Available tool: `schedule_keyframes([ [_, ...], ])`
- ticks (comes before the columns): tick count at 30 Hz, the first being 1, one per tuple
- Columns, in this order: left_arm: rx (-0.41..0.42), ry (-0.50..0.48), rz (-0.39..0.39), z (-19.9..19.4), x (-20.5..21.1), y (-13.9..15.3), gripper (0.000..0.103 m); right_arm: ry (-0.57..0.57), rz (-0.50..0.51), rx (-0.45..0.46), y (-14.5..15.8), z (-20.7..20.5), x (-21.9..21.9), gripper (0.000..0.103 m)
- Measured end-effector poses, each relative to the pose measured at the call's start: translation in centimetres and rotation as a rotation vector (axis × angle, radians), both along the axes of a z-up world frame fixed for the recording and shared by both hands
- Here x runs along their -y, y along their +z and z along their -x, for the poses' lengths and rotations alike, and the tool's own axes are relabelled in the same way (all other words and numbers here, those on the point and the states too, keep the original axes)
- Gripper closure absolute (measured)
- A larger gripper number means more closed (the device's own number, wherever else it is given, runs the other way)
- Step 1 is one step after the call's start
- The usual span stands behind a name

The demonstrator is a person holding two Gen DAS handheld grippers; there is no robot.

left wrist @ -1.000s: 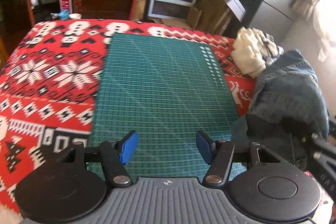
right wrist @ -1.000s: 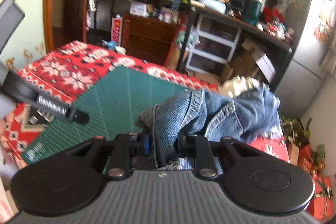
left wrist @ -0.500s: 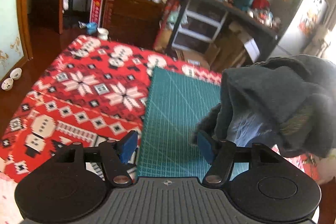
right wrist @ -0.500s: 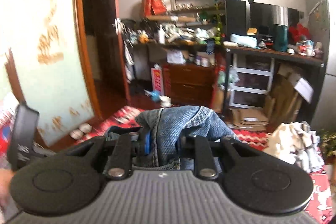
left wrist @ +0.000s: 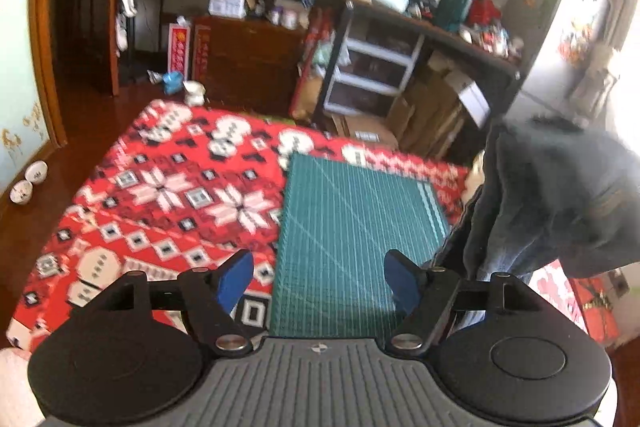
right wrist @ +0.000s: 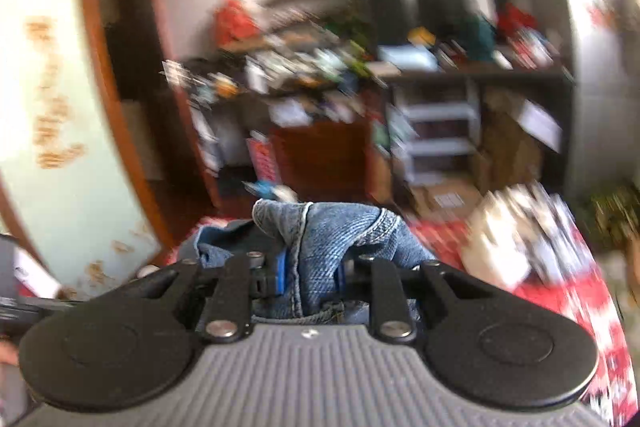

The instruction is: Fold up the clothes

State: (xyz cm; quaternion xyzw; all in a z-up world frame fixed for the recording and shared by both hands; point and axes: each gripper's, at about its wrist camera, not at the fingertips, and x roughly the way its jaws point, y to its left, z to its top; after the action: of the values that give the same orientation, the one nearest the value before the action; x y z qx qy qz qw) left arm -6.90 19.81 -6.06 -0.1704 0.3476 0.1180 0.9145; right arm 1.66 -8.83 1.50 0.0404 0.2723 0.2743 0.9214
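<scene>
Red patterned blanket (left wrist: 160,195) is covering the bed, with the green cutting mat (left wrist: 352,227) lying on it as the folding surface; mat bare, likely waiting for the garment.

Denim garment (right wrist: 320,235) is hanging in the air at the mat's right edge, held up off the surface, probably so it can drop open before being laid flat. In the left wrist view it is reading as a dark backlit mass, cut off by the frame's right side; its type and full shape are hard to make out.

Right gripper (right wrist: 310,277) is clamping a bunched fold of denim between its blue pads. View heavily motion-blurred; room behind is smeared.

Left gripper (left wrist: 318,279) is gaping wide over the mat's near end, gripping nothing, seemingly ready to take a second edge.
</scene>
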Motion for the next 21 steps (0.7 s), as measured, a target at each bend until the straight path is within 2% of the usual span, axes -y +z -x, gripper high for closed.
schedule_keyframes([
  [6, -0.089, -0.088, -0.025, -2.5, 2.3, -3.4, 0.031, -0.149, 0.103, -0.141, -9.2, -3.8, 5.0, 0.079],
  [9, -0.117, -0.131, -0.039, -3.6, 3.6, -4.9, 0.031, -0.221, 0.093, -0.231, -14.1, -5.7, 7.6, 0.079],
  [13, -0.136, -0.17, -0.068, -4.9, 5.1, -6.6, 0.031, -0.252, 0.147, -0.257, -18.5, -7.0, 9.4, 0.077],
  [17, -0.13, -0.206, -0.098, -6.5, 6.4, -7.8, 0.031, -0.259, 0.193, -0.268, -20.4, -7.3, 9.5, 0.069],
  [19, -0.125, -0.229, -0.096, -7.4, 6.9, -8.3, 0.031, -0.268, 0.195, -0.275, -20.5, -7.3, 9.5, 0.063],
  [21, -0.121, -0.257, -0.06, -8.4, 7.3, -8.7, 0.031, -0.279, 0.186, -0.273, -20.2, -7.1, 9.7, 0.05],
])
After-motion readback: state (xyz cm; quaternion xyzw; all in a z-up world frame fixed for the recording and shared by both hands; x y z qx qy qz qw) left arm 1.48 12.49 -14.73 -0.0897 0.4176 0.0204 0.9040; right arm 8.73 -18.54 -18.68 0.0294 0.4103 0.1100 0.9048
